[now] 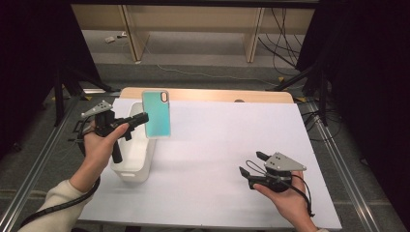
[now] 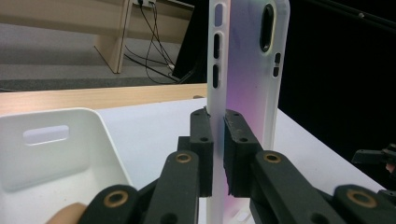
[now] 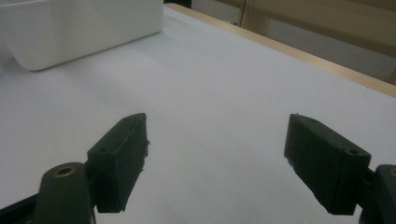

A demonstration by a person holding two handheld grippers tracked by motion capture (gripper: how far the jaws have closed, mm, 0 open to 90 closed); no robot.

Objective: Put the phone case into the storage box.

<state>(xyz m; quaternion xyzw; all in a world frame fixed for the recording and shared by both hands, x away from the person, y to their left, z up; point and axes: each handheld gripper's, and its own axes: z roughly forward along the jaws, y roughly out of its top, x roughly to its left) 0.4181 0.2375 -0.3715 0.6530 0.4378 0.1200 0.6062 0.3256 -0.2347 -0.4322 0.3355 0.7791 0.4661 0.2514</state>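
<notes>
Phone case clamped upright in left tool — apparently above bin.

The table is covered by a white sheet, and a strip of pale wood shows along its far edge. Near the left edge of the white surface stands a white plastic bin, long and narrow, with its open side up. It has a slot handle cut in its end wall. The table stands on a grey carpeted floor.
</notes>
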